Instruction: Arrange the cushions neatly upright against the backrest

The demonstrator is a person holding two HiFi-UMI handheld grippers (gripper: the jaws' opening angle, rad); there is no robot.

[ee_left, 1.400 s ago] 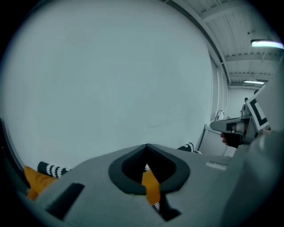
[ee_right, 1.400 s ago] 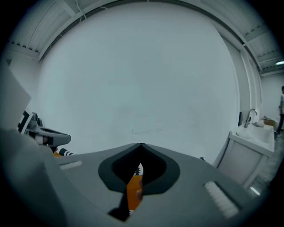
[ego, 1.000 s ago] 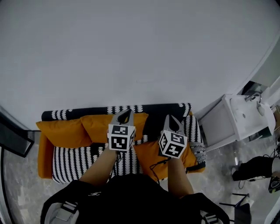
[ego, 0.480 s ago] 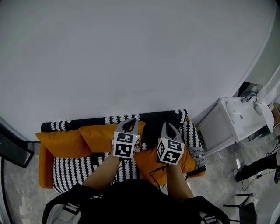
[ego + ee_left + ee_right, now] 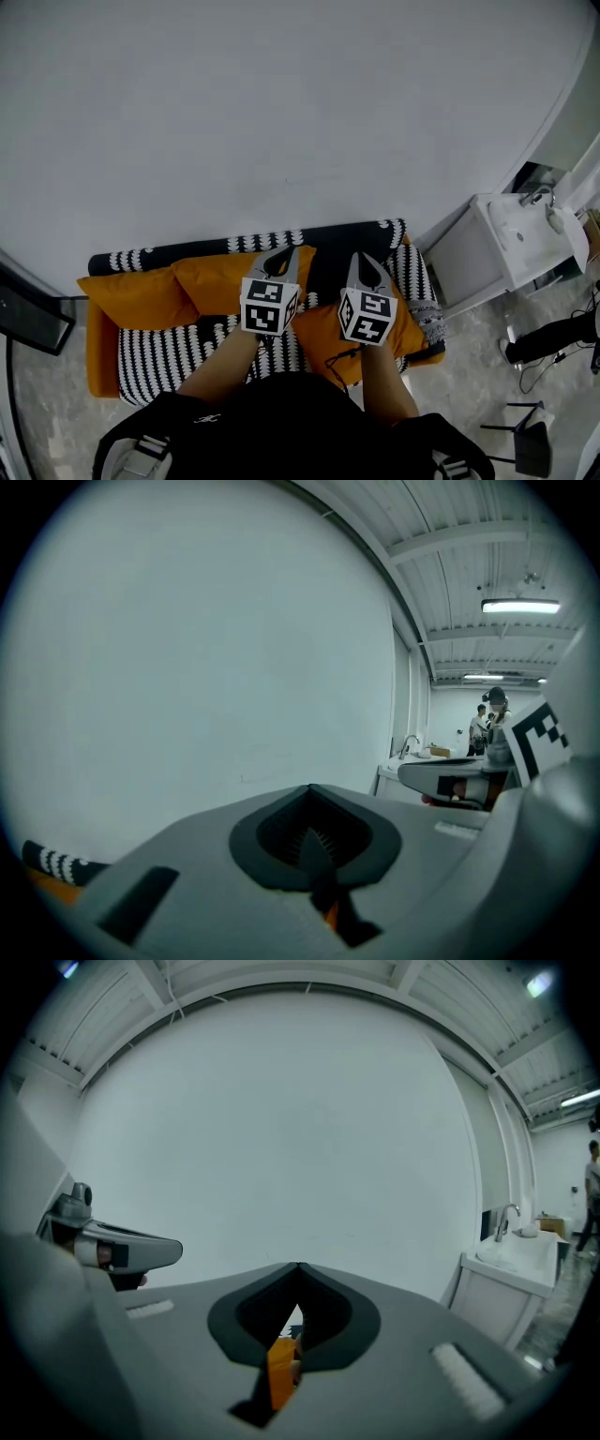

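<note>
Rightward, one cushion (image 5: 317,333) lies flat; sofa (image 5: 159,352) edge beside.

We see a sofa (image 5: 169,354) standing on a pale mottled floor (image 5: 42,403), its back to a plain white wall (image 5: 281,112). The seat and backrest (image 5: 337,234) wear a black cover with rows of white marks, and the sofa's left end is orange. Three orange cushions lie on it. The left cushion (image 5: 127,298) leans on the backrest at the left end. The middle cushion (image 5: 217,277) touches it and also rests against the backrest. The right cushion (image 5: 322,330) lies flatter on the seat, forward of the backrest. At the right end we see a grey patterned piece (image 5: 427,323) that we cannot identify.
</note>
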